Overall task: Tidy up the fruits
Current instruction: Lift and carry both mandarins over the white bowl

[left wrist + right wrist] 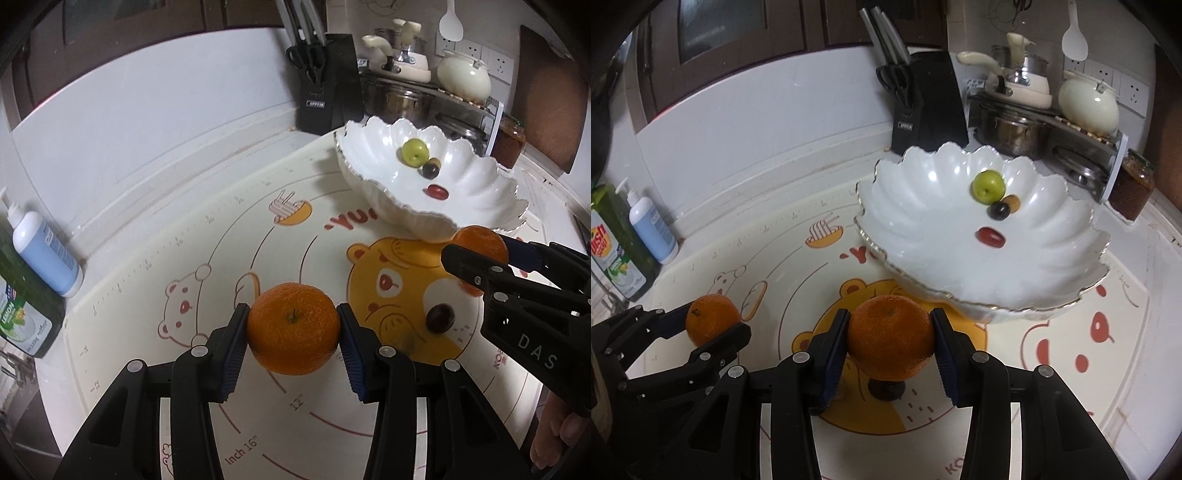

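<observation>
Each tool holds an orange: left tool (pixel 293 328) on left orange (pixel 293 328), right tool (pixel 891 341) on right orange (pixel 891 341). Likely firm, light, pebbled skin; the mid-girth grip suits.

Two oranges (pixel 293 328) (pixel 890 338) are held above the mat; at one o'clock, a scalloped white bowl (pixel 923 229) contains small fruits (pixel 988 186).
</observation>
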Available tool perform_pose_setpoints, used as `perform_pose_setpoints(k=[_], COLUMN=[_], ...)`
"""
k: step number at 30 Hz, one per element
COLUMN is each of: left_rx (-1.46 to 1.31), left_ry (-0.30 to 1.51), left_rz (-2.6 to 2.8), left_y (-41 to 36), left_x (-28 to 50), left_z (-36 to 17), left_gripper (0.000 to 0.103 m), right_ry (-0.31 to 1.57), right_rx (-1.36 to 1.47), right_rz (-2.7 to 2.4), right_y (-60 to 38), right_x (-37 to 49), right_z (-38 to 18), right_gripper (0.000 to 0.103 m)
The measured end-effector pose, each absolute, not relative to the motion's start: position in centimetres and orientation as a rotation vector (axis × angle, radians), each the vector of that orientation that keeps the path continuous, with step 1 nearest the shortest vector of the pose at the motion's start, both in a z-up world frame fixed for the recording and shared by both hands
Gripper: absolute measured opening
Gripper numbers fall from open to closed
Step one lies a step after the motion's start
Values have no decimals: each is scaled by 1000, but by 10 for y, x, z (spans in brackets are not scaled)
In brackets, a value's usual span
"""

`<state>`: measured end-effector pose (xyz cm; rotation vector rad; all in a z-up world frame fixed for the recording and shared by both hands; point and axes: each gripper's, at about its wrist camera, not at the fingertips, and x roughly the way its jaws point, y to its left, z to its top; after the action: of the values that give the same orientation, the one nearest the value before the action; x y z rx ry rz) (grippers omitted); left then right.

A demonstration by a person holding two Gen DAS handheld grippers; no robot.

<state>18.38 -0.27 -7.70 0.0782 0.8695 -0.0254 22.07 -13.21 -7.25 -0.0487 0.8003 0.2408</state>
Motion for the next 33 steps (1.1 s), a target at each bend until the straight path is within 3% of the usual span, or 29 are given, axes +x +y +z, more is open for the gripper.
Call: perform_pose_setpoints(k=[33], left_rx=[151], left_ry=[742], left_rz=[-142], left_y=[-81], left_x=[237], left_z=[-22], left_gripper=[46], right_ry=[689], right_rx=[9], right_rz=[93], right_y=[-218], right_x=[246], right_z=[-27], right_gripper=[44])
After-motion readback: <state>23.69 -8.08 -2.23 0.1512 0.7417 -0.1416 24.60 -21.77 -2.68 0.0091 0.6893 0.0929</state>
